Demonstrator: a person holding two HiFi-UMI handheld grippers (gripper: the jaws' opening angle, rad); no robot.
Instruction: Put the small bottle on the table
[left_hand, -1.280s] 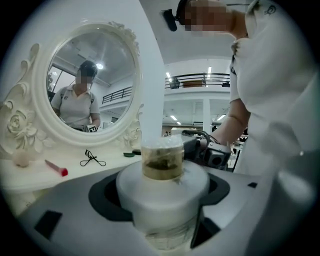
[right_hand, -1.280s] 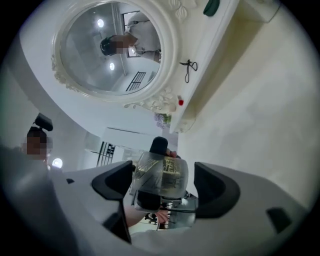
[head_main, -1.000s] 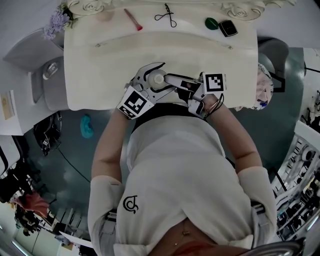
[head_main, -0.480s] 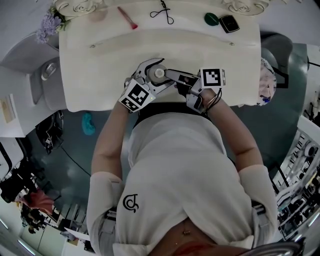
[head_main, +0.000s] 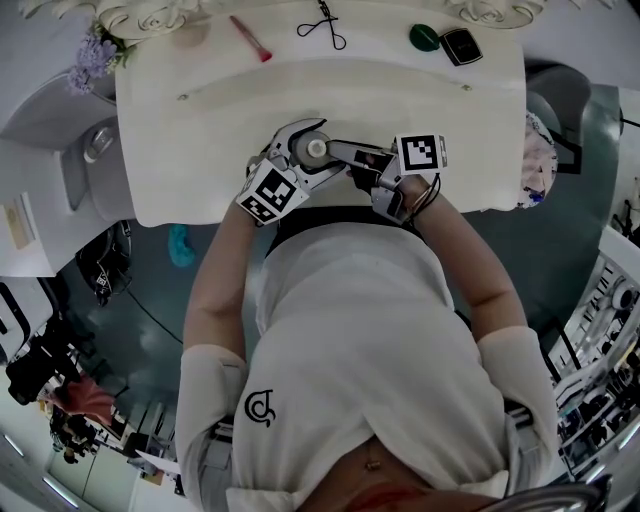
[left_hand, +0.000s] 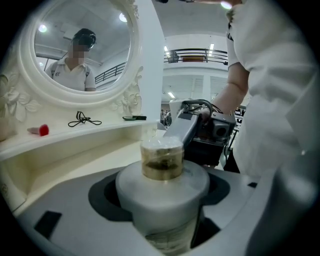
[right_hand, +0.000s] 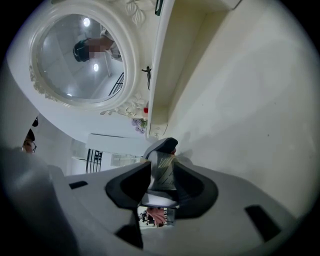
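Head view: the left claw pinches the small bottle upright over the desk near its front edge, with the right claw at its top. Left gripper view: jaws clamp the white body, and the base is hidden. Right gripper view: jaws press on something narrow, seemingly the clear cap. I judge the next move is to seat the base, then loosen both claws.

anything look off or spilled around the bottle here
Nothing stands out. The left tool holds the small bottle upright over the table, the right tool pinches its cap, and no spill shows.
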